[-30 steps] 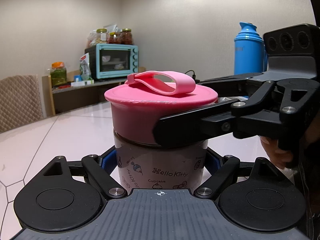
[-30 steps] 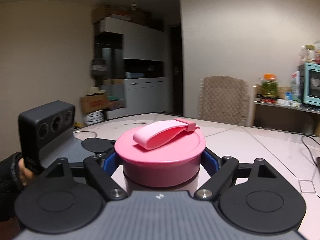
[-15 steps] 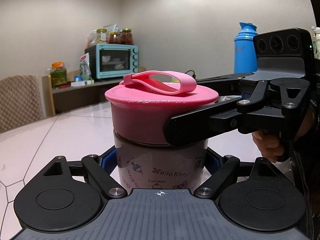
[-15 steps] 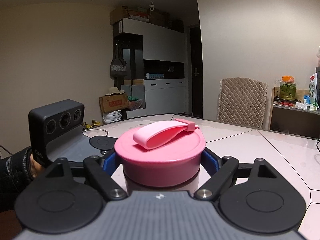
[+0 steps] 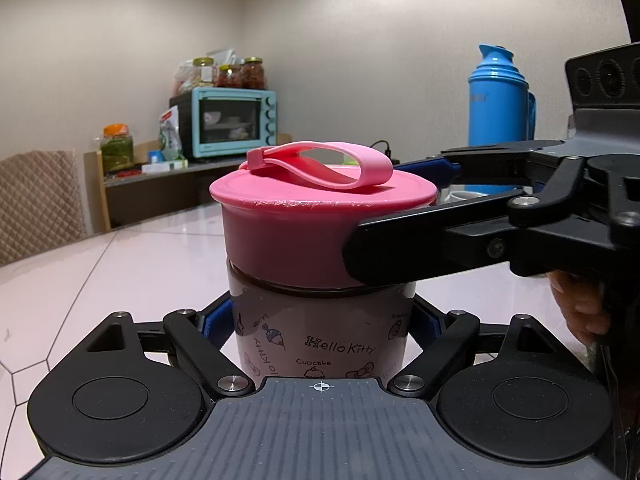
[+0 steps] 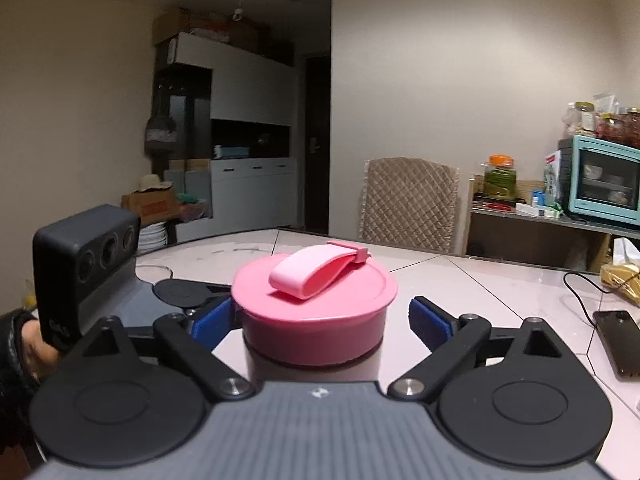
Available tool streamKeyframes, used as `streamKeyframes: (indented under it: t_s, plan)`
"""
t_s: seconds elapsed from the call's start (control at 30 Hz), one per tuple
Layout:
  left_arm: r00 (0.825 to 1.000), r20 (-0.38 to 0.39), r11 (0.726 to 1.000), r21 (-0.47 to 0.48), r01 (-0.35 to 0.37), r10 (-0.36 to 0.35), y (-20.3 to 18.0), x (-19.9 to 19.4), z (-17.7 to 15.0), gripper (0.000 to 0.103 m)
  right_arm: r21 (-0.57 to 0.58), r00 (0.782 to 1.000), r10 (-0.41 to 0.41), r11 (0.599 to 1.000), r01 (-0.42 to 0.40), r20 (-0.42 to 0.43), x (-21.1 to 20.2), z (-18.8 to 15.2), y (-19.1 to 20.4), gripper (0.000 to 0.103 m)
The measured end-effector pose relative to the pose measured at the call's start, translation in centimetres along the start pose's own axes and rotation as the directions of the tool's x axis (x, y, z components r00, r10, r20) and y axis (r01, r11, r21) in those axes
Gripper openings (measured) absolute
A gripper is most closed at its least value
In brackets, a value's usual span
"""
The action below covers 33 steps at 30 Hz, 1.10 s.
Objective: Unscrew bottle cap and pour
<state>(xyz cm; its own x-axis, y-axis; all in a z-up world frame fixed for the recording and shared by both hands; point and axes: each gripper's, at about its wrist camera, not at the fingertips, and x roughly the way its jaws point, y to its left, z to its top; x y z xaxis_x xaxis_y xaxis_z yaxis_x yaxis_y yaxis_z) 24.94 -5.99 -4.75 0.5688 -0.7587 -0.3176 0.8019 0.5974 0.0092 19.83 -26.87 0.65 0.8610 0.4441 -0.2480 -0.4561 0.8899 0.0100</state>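
Standing upright on the white table (image 5: 100, 264), the bottle (image 5: 320, 332), clamped low on its body by the left gripper (image 5: 320, 320). Opening around the pink cap (image 6: 316, 312), the right gripper (image 6: 320, 320), blue pads (image 6: 430, 322) just off its sides.

The right gripper (image 6: 322, 322) was opened from its clamp on the pink cap (image 6: 314, 312); its blue-padded fingers (image 6: 430, 322) were parted, opening gaps at both sides, and it was swung sideways.

Hello Kitty bottle (image 5: 320, 336) upright on table — pink looped cap (image 5: 320, 216) still on.
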Motion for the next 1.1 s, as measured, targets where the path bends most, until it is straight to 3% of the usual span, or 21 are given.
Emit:
streamKeyframes:
  t_s: [0.33, 0.83, 1.0, 1.1]
  plan:
    - [1.000, 0.000, 1.000, 0.000, 0.000, 0.000, -0.1, 0.0, 0.0, 0.090, 0.034, 0.997, -0.074, 0.997, 0.074, 0.008, 1.0, -0.8, 1.1, 0.095]
    - [1.000, 0.000, 1.000, 0.000, 0.000, 0.000, -0.1, 0.0, 0.0, 0.090, 0.057, 0.990, -0.140, 0.989, 0.139, 0.025, 1.2, -1.7, 2.2, 0.086]
    - [1.000, 0.000, 1.000, 0.000, 0.000, 0.000, -0.1, 0.0, 0.0, 0.090, 0.032, 0.993, -0.116, 0.993, 0.115, 0.025, 1.0, -1.8, 1.8, 0.085]
    - [1.000, 0.000, 1.000, 0.000, 0.000, 0.000, -0.1, 0.0, 0.0, 0.090, 0.013, 0.999, -0.044, 0.999, 0.044, 0.021, 0.9, -1.7, 0.8, 0.085]
